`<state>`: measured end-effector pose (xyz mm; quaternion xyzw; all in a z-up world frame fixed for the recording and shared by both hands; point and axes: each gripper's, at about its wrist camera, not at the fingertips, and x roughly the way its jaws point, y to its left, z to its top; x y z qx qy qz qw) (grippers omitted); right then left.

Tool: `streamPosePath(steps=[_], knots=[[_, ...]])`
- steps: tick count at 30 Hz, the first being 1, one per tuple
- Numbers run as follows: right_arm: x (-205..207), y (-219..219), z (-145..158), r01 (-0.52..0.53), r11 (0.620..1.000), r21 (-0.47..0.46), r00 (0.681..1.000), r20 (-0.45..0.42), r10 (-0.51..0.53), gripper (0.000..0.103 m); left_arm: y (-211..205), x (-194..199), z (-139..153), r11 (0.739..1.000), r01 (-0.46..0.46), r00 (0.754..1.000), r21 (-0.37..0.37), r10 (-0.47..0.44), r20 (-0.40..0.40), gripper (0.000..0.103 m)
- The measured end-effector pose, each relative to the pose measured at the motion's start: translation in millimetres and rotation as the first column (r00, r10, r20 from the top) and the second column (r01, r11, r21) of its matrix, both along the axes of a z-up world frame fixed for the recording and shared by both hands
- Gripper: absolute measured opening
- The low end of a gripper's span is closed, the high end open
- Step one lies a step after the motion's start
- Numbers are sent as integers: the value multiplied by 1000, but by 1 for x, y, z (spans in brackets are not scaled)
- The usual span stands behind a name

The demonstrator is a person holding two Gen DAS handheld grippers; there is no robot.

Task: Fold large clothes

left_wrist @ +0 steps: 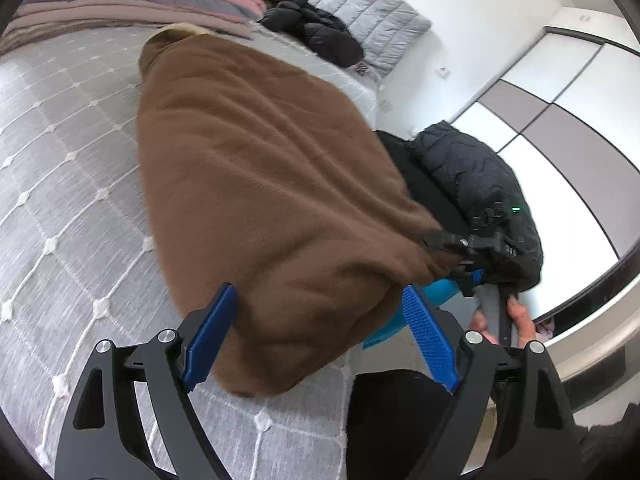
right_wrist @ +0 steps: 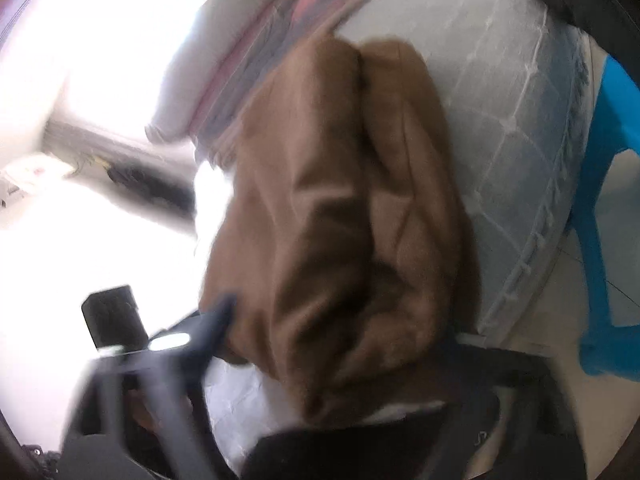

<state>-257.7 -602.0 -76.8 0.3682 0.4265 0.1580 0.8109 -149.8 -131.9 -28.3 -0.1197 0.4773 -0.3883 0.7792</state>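
Observation:
A large brown fuzzy garment lies folded lengthwise on the grey quilted bed. My left gripper is open, its blue pads on either side of the garment's near end, not closed on it. In the left wrist view my right gripper touches the garment's right edge at the bed's side. The right wrist view is motion-blurred: the brown garment fills the middle and its near end bunches between my right gripper's fingers; whether the jaws pinch it is unclear.
Folded pink and grey blankets are stacked at the head of the bed. A black jacket lies on the far side. Another dark quilted jacket sits by the bed's right edge, over a blue stool. Wardrobe doors stand on the right.

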Motion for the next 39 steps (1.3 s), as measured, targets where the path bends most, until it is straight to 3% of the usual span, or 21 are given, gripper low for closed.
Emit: streamPosePath(steps=[1,3,7,9,11,13,15,17,18,19,20,22,24,25,26,28,32,33,36,39], knots=[[-1,-1,-1,23,1000,-3,999,23,-23,44,3,1,-1,1000,-9,1000,6,9,-10,81],[-5,-4,1,40,998,54,997,57,-43,39,9,1,-3,1000,-23,999,13,23,-24,81],[-16,-2,4,32,986,165,994,102,-49,36,20,3,6,999,-53,999,0,53,-10,81],[-27,-10,5,2,953,303,987,153,-51,36,25,2,14,998,-61,998,-19,61,8,81],[-41,-6,7,-20,929,369,981,185,-52,35,28,2,27,997,-62,997,-54,64,36,81],[-51,-4,-3,-7,930,369,984,171,-60,35,26,2,38,995,-53,996,-80,58,67,81],[-51,-12,-32,77,961,267,993,69,-98,36,18,6,41,996,-43,996,-81,50,78,85],[-54,-29,-64,178,962,209,984,-41,-173,55,3,9,37,997,-25,997,-73,30,72,87],[-57,-30,-65,199,961,191,980,-49,-194,67,-8,9,32,998,0,998,-60,4,67,87],[-63,-29,-60,218,968,127,976,-39,-215,71,-15,9,27,999,13,998,-40,-11,64,87],[-69,-21,-41,229,973,-3,973,-1,-229,72,-26,8,18,999,33,998,-1,-33,58,87],[-73,-1,-8,236,952,-197,972,58,-229,72,-37,3,3,997,47,996,60,-51,79,87],[-76,27,38,264,878,-398,960,193,-202,77,-40,-4,1,995,61,988,85,-72,139,90],[-77,38,50,282,843,-458,953,233,-193,87,-41,-6,2,993,66,985,95,-80,150,90],[-77,47,71,310,806,-504,941,284,-184,89,-41,-6,2,992,76,983,100,-91,156,90],[-71,55,99,329,822,-464,916,367,-159,91,-37,-4,1,992,89,984,89,-101,149,90],[-21,77,126,189,898,-398,925,379,-27,91,-29,1,6,994,94,988,47,-99,121,90],[-5,81,129,166,900,-403,927,376,-3,91,-27,3,8,995,90,990,29,-93,107,90],[60,91,117,85,914,-396,936,347,63,91,-18,4,13,996,79,993,-29,-76,85,90],[123,76,75,78,902,-424,969,247,32,91,-8,10,20,997,54,993,-62,-47,109,90]])
